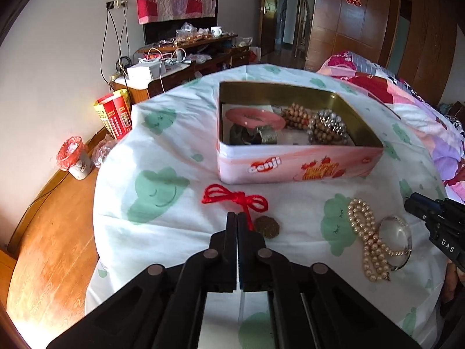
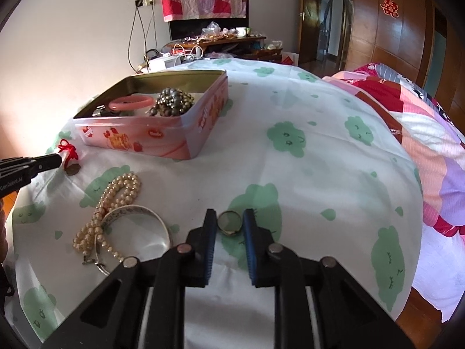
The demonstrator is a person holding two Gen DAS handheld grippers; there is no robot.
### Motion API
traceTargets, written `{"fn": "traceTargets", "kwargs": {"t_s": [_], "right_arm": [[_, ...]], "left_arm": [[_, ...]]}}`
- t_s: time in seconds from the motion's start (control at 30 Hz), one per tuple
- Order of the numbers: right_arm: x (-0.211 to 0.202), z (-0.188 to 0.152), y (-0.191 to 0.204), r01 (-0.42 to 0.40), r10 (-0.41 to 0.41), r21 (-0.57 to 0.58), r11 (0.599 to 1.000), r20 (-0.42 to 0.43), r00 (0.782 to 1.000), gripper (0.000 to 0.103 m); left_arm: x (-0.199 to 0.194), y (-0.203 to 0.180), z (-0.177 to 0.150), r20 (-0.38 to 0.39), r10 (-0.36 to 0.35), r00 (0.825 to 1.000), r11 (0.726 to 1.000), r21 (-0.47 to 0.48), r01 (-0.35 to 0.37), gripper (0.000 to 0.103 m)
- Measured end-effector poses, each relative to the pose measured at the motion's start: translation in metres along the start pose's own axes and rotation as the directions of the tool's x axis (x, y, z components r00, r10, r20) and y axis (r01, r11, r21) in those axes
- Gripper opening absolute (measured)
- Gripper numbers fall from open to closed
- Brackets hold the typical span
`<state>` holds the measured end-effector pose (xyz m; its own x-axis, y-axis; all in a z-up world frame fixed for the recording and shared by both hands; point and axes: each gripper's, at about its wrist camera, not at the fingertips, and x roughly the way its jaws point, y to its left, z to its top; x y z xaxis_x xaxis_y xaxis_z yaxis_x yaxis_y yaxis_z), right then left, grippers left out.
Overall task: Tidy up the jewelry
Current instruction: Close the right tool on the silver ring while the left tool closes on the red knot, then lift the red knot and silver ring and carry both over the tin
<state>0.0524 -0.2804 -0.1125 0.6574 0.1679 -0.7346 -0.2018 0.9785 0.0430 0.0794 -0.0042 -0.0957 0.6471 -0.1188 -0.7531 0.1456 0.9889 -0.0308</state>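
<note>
We see the left claw [image 1: 237, 218] pressed shut, its tips just beside the red cord [image 1: 235, 199], which is tied in a bow with one strand running back toward us to a dark, scalloped pendant [image 1: 267, 226]. From the left wrist view we cannot tell whether the strand is pinched between the closed tips or merely lies beside them.

The right claw [image 2: 229, 221] stands open, with a small ring [image 2: 229, 223] lying flat on the bed sheet [image 2: 290, 174] between its fingers; neither finger clearly touches it.

Left of that claw, a pearl necklace [image 2: 116, 203] lies doubled, its long axis running away from us toward the tin, and it crosses a silver bangle [image 2: 136, 229].

The pink tin [image 1: 290, 165] sits open farther back on the bed. Inside we make out a pink bangle [image 1: 255, 117], two clusters of beads [image 1: 316, 123] and a silver cuff [image 1: 266, 136]; a dark item in the near left corner is hard to identify.
</note>
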Motion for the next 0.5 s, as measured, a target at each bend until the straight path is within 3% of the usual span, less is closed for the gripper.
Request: {"fn": "traceTargets", "kwargs": {"t_s": [0.27, 0.3, 0.37, 0.4, 0.43, 0.5], "right_arm": [[-0.008, 0.003, -0.001, -0.002, 0.002, -0.003, 1.0, 0.022, 1.0, 0.021], [-0.008, 0.003, -0.001, -0.002, 0.002, -0.003, 1.0, 0.021, 1.0, 0.021], [-0.008, 0.003, 0.0, -0.003, 0.003, -0.005, 1.0, 0.019, 1.0, 0.021], [-0.008, 0.003, 0.0, -0.005, 0.005, -0.006, 1.0, 0.018, 1.0, 0.021], [-0.008, 0.003, 0.0, -0.005, 0.006, -0.008, 1.0, 0.018, 1.0, 0.021], [-0.008, 0.003, 0.001, -0.008, 0.008, -0.011, 1.0, 0.016, 1.0, 0.021]], "left_arm": [[0.001, -0.008, 0.004, 0.004, -0.063, 0.998, 0.998, 0.024, 0.063, 0.001], [0.002, -0.008, 0.003, 0.002, -0.071, 0.997, 0.997, 0.022, 0.071, 0.007], [0.006, -0.011, 0.004, -0.005, -0.062, 0.998, 0.998, 0.026, 0.062, 0.027], [0.007, -0.011, 0.004, -0.008, -0.059, 0.998, 0.998, 0.025, 0.059, 0.043], [0.009, -0.011, 0.005, -0.007, -0.057, 0.998, 0.998, 0.02, 0.057, 0.048], [0.013, -0.013, 0.009, -0.009, -0.056, 0.998, 0.998, 0.019, 0.056, 0.048]]}}
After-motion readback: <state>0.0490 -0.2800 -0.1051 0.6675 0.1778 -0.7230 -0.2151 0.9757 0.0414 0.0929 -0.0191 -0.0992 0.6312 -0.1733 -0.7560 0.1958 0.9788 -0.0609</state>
